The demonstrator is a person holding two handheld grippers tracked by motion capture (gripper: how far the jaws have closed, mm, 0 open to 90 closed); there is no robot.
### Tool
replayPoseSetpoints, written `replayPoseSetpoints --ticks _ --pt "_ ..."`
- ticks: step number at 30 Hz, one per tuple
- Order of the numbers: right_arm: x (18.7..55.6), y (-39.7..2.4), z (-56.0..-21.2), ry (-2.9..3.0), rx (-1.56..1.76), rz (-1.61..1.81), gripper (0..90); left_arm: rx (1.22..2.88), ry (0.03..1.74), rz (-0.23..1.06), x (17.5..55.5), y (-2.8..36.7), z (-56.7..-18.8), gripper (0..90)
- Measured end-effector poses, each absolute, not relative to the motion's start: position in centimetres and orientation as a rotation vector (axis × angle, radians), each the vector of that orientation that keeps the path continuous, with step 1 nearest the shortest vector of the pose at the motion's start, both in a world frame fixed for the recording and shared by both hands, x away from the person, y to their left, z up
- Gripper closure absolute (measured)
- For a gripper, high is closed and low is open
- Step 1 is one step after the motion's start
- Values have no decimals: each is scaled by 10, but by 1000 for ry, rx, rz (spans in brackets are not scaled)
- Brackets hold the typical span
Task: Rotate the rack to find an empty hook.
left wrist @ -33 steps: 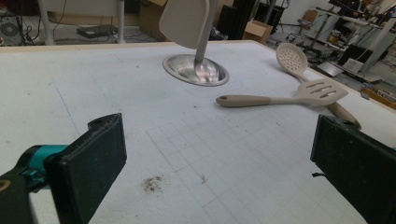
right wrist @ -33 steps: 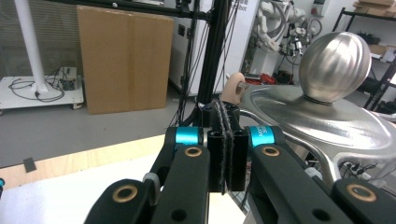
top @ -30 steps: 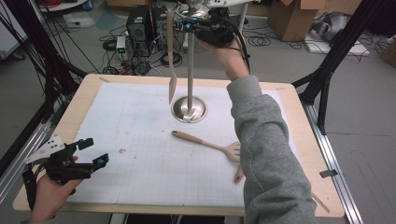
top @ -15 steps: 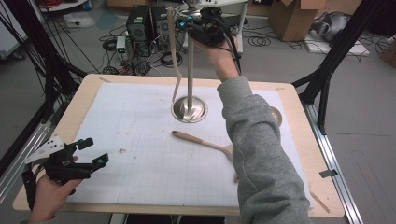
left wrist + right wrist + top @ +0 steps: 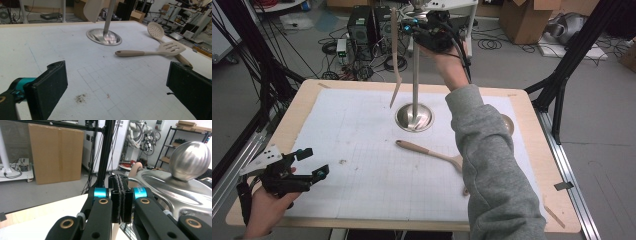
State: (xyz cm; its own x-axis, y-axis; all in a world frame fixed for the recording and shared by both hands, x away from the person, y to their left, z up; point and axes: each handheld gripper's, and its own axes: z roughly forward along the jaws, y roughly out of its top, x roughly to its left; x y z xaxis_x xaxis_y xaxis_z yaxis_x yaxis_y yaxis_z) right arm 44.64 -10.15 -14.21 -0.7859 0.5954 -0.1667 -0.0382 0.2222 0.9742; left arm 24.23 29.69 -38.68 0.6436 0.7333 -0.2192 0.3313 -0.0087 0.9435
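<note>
A metal stand rises from a round base [image 5: 414, 117] by a thin pole [image 5: 415, 70] to a ball top [image 5: 190, 161]. A beige utensil [image 5: 395, 65] hangs from the stand's top, left of the pole, with its blade [image 5: 93, 10] clear of the table. My right gripper [image 5: 412, 25] is held high beside the stand's top; its pads [image 5: 117, 200] press together with nothing seen between them. A beige slotted turner [image 5: 432, 152] lies in front of the base. My left gripper [image 5: 307, 162] rests open at the table's near left corner, with nothing between its jaws.
A perforated spoon [image 5: 155, 31] lies to the right, its head [image 5: 508, 122] partly behind the grey sleeve [image 5: 492, 165]. White gridded paper [image 5: 362, 150] covers the wooden table. Black frame posts, boxes and cables stand on the floor around it.
The right hand and forearm have shifted slightly left at the stand's top, and the hanging utensil has swung a little. The left gripper has stayed put.
</note>
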Motion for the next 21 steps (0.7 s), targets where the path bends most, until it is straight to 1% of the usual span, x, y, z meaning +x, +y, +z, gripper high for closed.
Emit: replayPoseSetpoints --ticks 4,15,17,21 --pt "437 -111 -145 1988 500 1612 899 1608 897 400 242 296 -386 39" --pt "414 -143 -165 1989 492 1637 895 1604 881 413 244 294 -380 39" --pt "411 -148 -169 1978 490 1653 864 1601 882 417 245 295 -379 39" --pt "406 -154 -180 1991 496 1659 732 1589 886 423 247 298 -378 39"
